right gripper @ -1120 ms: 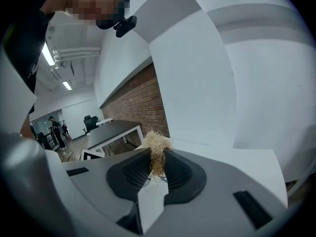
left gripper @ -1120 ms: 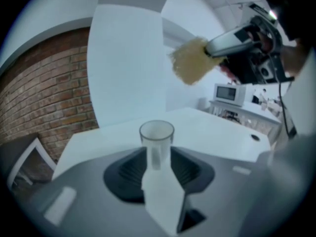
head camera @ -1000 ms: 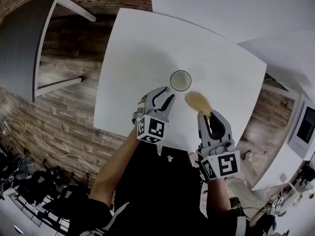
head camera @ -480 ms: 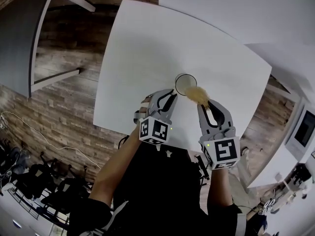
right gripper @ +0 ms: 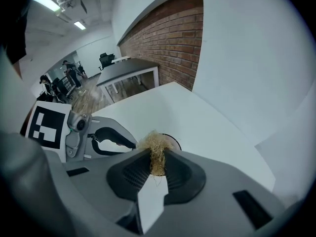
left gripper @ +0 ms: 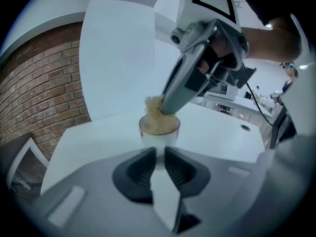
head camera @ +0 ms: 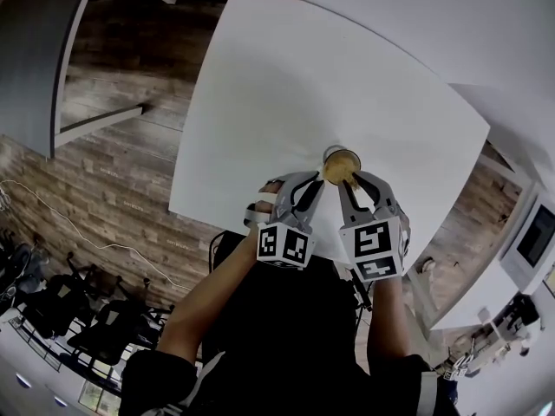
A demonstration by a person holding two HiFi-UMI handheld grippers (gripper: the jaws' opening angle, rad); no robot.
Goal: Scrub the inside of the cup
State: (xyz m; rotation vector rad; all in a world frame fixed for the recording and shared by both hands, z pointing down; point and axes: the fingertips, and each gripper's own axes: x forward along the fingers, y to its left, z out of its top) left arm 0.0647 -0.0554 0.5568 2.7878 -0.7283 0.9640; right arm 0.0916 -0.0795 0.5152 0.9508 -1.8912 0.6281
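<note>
Tan scrubber (head camera: 341, 168), clamped in right gripper's (right gripper: 158, 158) jaws, fills cup (left gripper: 159, 135) (left gripper's (left gripper: 160, 152) jaws pinch it).

Scrubber (right gripper: 157, 157) coarse, fibrous; table (head camera: 277, 102) smooth, matt; wall (right gripper: 168, 48) rough brick.

Grey left gripper (head camera: 317, 184), grey right gripper (head camera: 349, 185), black ribbed fingers (left gripper: 134, 174), black-and-white marker cubes (head camera: 285, 244), black short-sleeved top (head camera: 260, 336)

A broad white table (head camera: 286, 102) with a smooth, plain top carries a small pale cup (left gripper: 158, 137), which stands upright on its surface close to the edge nearest the person and well away from the far side.
</note>
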